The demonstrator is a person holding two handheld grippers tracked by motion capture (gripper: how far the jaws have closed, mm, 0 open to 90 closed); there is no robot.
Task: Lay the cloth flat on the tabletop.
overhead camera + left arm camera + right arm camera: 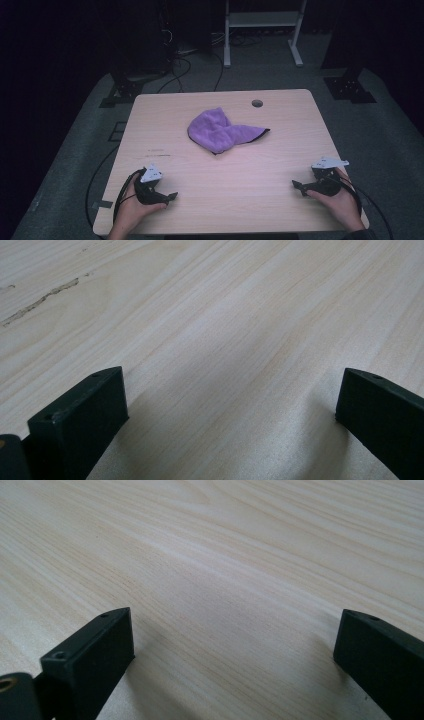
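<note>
Person's forearms ran off the high view's bottom edge; purple cloth [223, 131] folded over itself, underside hidden; room behind table [280, 200] too dark.

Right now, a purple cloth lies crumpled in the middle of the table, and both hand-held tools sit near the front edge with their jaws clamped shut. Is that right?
Not quite: the jaws are open, not shut. Each gripper view shows two black jaws standing wide apart over bare wood. The rest holds: in the high view the purple cloth lies crumpled mid-table, with the left gripper and right gripper near the front edge.
</note>
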